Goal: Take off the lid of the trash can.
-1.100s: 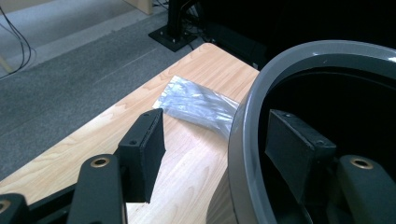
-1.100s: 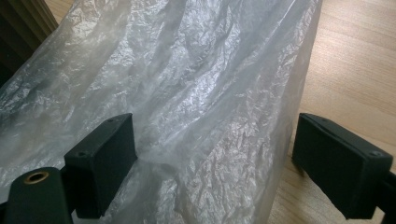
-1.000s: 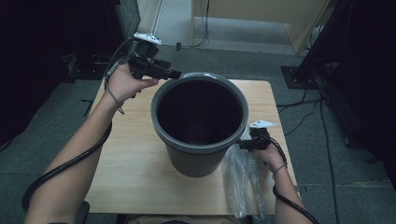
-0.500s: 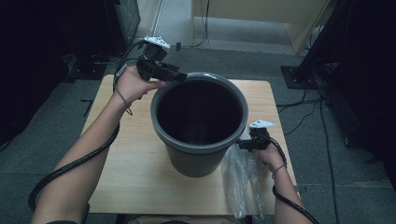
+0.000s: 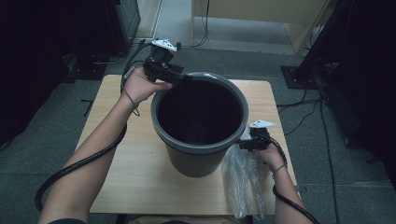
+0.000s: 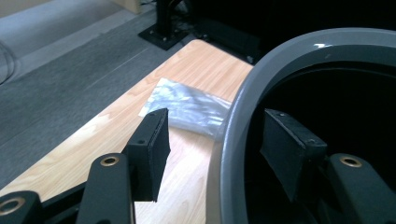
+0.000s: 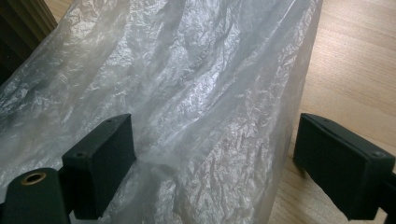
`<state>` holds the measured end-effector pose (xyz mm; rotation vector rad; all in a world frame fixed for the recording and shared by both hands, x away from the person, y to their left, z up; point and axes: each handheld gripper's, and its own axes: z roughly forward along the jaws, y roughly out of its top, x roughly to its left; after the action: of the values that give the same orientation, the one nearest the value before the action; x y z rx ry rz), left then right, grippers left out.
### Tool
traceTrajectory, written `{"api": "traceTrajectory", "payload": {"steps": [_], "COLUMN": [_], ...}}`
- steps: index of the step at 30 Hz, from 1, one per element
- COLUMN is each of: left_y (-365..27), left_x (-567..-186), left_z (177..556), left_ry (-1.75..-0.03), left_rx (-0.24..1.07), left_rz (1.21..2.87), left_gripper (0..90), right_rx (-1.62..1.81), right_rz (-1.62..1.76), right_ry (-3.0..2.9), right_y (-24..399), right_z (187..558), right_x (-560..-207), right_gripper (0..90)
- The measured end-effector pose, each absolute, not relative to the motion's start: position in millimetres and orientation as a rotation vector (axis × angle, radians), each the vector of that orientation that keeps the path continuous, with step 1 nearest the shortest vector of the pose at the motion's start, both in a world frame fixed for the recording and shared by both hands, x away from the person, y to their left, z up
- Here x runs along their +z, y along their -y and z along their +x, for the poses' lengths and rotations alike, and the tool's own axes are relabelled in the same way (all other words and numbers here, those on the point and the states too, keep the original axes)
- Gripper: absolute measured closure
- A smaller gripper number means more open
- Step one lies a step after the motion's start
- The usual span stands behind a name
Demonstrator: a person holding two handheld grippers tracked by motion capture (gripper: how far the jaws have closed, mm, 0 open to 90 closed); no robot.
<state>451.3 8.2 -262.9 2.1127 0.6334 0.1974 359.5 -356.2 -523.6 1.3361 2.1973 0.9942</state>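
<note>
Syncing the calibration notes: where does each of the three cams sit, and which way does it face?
High view: above the person's side, facing forward and down on the table; forearms, left gripper, right gripper.
Left gripper view: on the left gripper, jaws straddling the bin rim, not pressing.
Right gripper view: on the right gripper, open over the plastic bag.
All share the bag.

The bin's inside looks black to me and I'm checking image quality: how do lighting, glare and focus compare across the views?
High view: dim, the bin interior lost in shadow. Left gripper view: a small glare spot on the rim, near jaws soft. Right gripper view: bright, the plastic bag crinkles sharp and shiny.
</note>
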Motion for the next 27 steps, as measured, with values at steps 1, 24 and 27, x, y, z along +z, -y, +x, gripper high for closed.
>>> {"api": "traceTrajectory", "payload": {"steps": [1, 24, 27], "left_y": [-8.2, -1.9, -1.0], "left_x": [-262.9, -272.2, -272.8], "left_z": [451.3, 454.0, 454.4], "left_ry": [-0.633, -0.460, -0.453], "left_rx": [0.197, 0.192, 0.200], "left_rz": [2.113, 2.115, 2.123], "left_gripper": [41.4, 68.1, 66.7], "right_rx": [0.995, 0.998, 0.996], "right_rz": [1.337, 1.342, 1.336], "right_ry": [-2.197, -2.200, -2.199], "right_y": [356.2, 356.2, 356.2], "right_z": [359.5, 359.6, 359.9], "right_x": [-523.6, -523.5, -523.6], "right_gripper": [12.1, 11.9, 11.9]}}
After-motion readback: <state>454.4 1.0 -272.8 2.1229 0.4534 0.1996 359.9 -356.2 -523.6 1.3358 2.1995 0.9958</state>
